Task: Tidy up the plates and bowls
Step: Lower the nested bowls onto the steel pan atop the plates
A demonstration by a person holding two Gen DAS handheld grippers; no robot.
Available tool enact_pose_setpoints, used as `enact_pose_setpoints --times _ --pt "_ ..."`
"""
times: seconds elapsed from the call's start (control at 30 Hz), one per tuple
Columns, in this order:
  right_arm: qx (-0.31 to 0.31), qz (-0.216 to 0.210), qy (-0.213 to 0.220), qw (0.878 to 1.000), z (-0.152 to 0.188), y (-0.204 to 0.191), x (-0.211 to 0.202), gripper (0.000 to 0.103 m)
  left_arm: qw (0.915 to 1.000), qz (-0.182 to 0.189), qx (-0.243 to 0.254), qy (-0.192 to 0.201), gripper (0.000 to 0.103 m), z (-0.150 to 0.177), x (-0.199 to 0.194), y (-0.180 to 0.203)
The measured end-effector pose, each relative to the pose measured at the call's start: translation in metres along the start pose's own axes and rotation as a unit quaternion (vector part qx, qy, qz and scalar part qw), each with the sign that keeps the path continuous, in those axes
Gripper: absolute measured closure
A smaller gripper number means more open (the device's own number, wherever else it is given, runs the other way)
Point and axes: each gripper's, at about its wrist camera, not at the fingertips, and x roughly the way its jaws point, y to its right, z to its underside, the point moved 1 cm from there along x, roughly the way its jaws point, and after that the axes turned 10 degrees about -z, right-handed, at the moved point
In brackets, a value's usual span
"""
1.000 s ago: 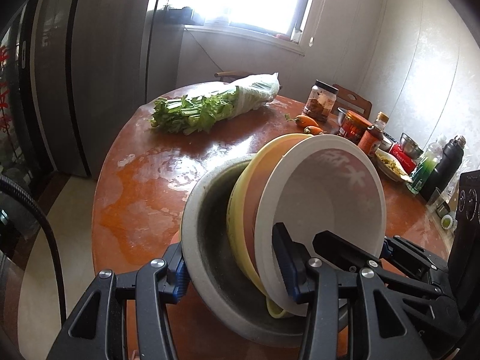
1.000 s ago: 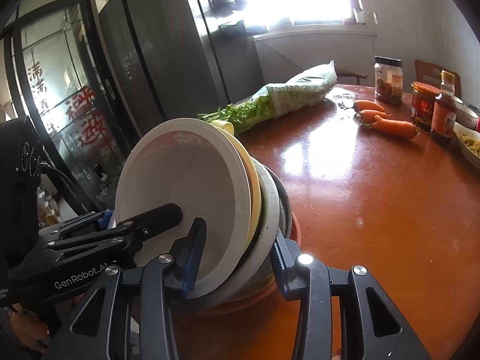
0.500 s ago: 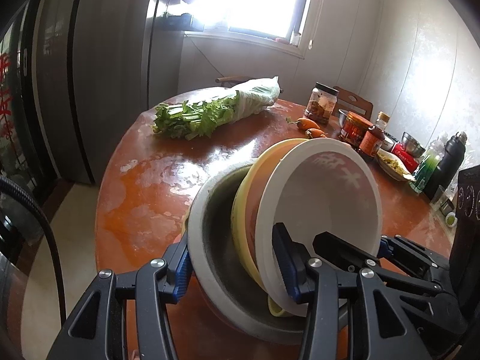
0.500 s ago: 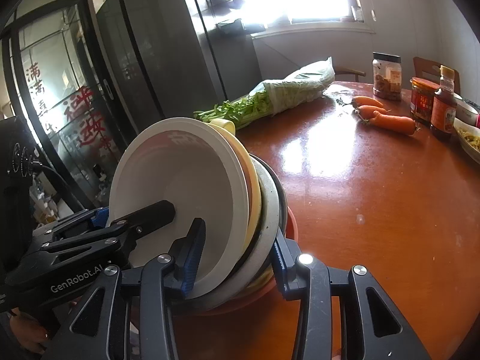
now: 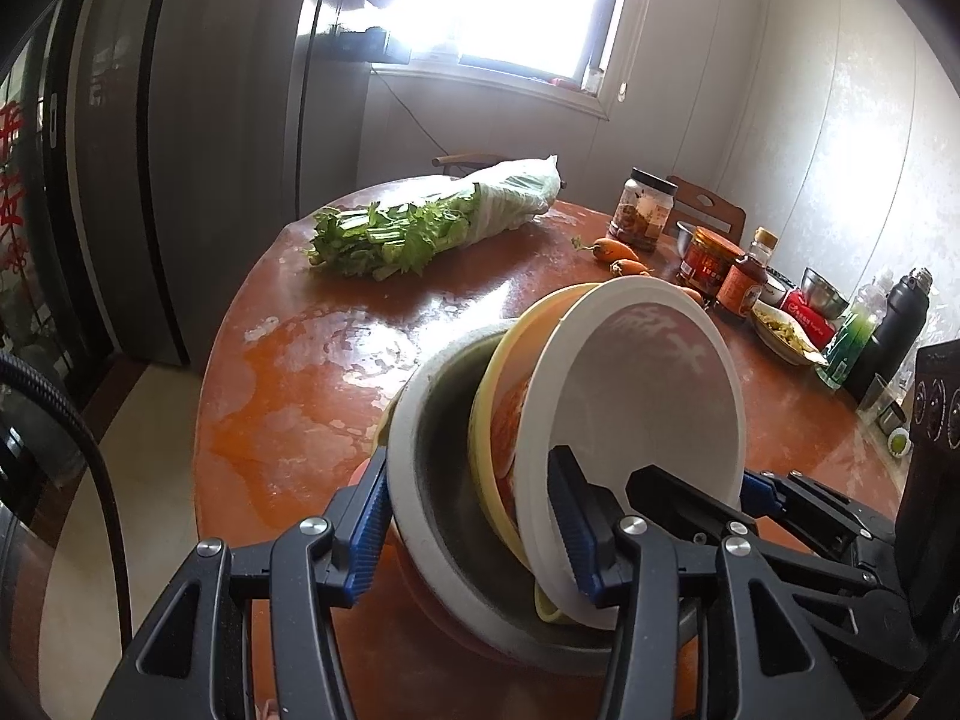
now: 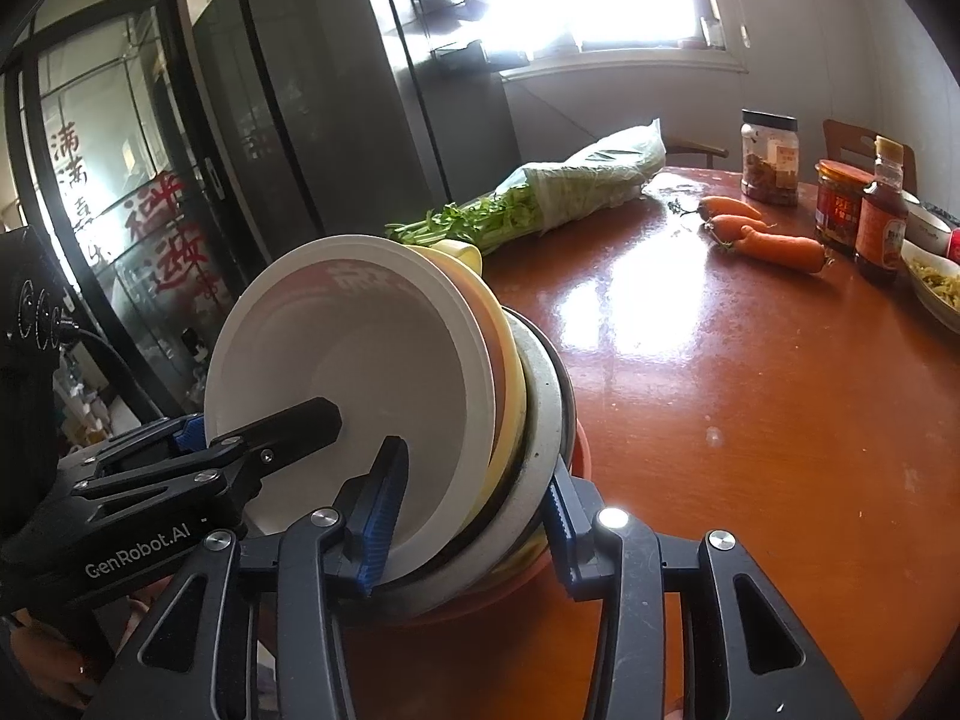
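A tilted stack of nested dishes stands on edge near the front rim of the round reddish-brown wooden worktop (image 5: 336,360), clamped from 2 sides. The innermost dish is a white round bowl with a faded red pattern (image 5: 648,396), and behind it come a yellow bowl with an orange inside (image 5: 498,396), a grey speckled bowl with a pale rim (image 5: 432,480) and, at the bottom, an orange-red dish (image 6: 581,450) of which only a sliver of rim shows.

The left tongs (image 5: 474,534) straddle the stack, 1 blue pad outside the grey bowl and the other inside the white bowl, both pressing on it. The right tongs (image 6: 474,516) grip the same stack from the opposite side, and their jaws are opening slightly while the pads appear to touch the dishes. Each pair of tongs shows up in the other's view as a black arm reaching into the white bowl, hiding part of its inside.

How many dishes sit between the yellow and grey ones is hard to tell, since the rims overlap. The stack's foot is hidden by the tongs' bodies.

Further back lie a bunch of green celery in a clear plastic bag (image 5: 438,222), orange carrots (image 6: 762,234), a glass jar with a black lid (image 6: 770,156), a red-labelled jar (image 6: 840,213) and a brown sauce bottle (image 6: 882,222). A plate of yellowish food (image 6: 936,288) is cut off at the right edge. The window is blown out by glare.
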Motion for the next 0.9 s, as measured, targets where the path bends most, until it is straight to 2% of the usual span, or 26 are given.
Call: enact_pose_setpoints --times 0.57,0.7,0.9 --pt "-0.004 0.022 0.019 1.000 -0.003 0.001 -0.011 0.042 0.9999 -0.015 -0.008 0.003 0.045 -0.002 -0.002 -0.010" --pt "0.007 0.024 0.019 0.999 -0.002 0.005 -0.013 0.036 0.9998 -0.009 -0.013 0.012 0.038 -0.003 -0.006 -0.014" --pt "0.016 0.022 0.016 1.000 -0.003 0.006 -0.014 0.030 0.9994 -0.024 -0.021 0.015 0.027 -0.004 -0.006 -0.020"
